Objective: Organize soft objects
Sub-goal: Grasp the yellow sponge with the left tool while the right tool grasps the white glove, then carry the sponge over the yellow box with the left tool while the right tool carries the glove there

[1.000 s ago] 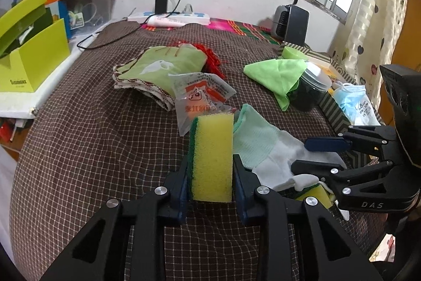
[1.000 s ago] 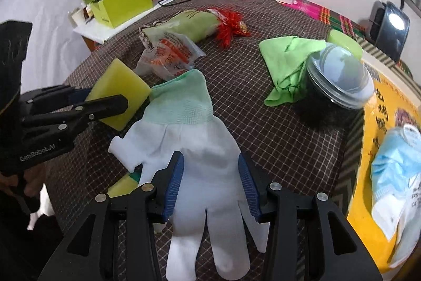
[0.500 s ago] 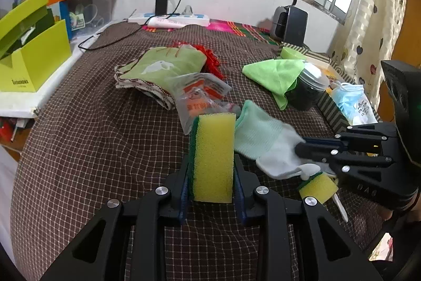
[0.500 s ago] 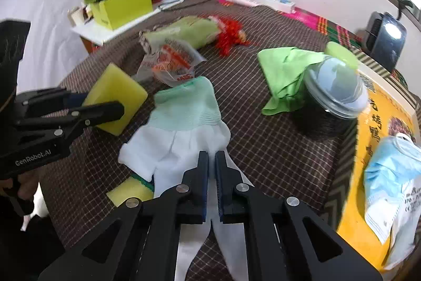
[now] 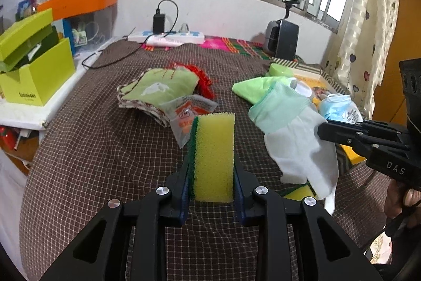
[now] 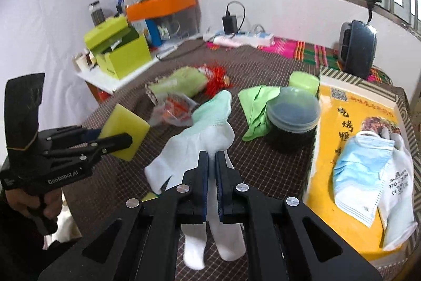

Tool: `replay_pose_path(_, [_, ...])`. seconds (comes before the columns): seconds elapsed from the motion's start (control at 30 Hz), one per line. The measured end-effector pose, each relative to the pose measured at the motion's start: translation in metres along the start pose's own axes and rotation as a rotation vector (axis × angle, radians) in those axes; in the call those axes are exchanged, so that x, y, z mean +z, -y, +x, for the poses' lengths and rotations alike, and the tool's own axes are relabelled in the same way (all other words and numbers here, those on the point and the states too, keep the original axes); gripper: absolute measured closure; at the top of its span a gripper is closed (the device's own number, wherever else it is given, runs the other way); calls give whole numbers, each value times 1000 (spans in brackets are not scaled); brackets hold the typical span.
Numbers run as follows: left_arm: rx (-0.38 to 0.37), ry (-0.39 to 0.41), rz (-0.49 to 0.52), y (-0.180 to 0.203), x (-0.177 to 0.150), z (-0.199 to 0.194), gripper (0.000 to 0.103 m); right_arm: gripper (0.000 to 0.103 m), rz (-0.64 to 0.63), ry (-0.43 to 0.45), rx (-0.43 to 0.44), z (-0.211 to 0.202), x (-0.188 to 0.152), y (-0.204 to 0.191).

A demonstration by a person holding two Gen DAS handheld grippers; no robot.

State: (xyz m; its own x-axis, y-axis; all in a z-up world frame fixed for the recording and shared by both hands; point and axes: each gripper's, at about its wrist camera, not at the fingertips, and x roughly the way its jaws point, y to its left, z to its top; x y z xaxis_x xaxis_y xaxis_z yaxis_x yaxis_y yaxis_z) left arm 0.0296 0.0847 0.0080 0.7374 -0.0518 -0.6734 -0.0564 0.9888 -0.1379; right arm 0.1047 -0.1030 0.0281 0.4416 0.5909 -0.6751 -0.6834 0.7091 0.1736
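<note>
Glove (image 6: pixel 208 133): white knit work glove with a pale green cuff. It hangs off the table, cuff tilted up and away, fingers drooping below the grip point. In the left wrist view the glove (image 5: pixel 297 138) hangs to the right of the sponge, in front of the green cloth.

Sponge (image 5: pixel 213 157): yellow foam block with a dark green scouring layer on its left face. It stands upright on its narrow end, raised above the checked tablecloth (image 5: pixel 92 149).

Second sponge (image 5: pixel 300 192): yellow with a green edge, lying flat on the tablecloth beneath the hanging glove; mostly hidden.

Right gripper (image 6: pixel 211 162): jaws nearly closed, pinching the white palm area of the glove between the blue pads. Only cloth separates the pads.

Left gripper (image 5: pixel 211 188): jaws parted to the sponge's width, clamped on its lower half, one pad on each broad side. In the right wrist view the left gripper (image 6: pixel 115 134) holds the sponge (image 6: pixel 123 131) left of the glove.

Green cloth (image 6: pixel 256 108): crumpled, resting against the lidded dark container (image 6: pixel 292 117).

Face mask (image 6: pixel 360 170): light blue, lying on the yellow box (image 6: pixel 339 123) at the table's right edge.

Folded green towel (image 5: pixel 158 88): on the tablecloth beyond the sponge, with a printed plastic bag (image 5: pixel 189 115) against its near edge.
</note>
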Motion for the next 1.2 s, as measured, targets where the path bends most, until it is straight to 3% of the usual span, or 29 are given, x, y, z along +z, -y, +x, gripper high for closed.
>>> replay_pose_path(0.53, [-9, 66, 45, 21, 9, -29, 77, 97, 37, 158, 12, -53, 11, 1])
replay_pose_path(1.2, [-52, 93, 87, 42, 18, -35, 77, 97, 71, 188, 3, -71, 9, 11])
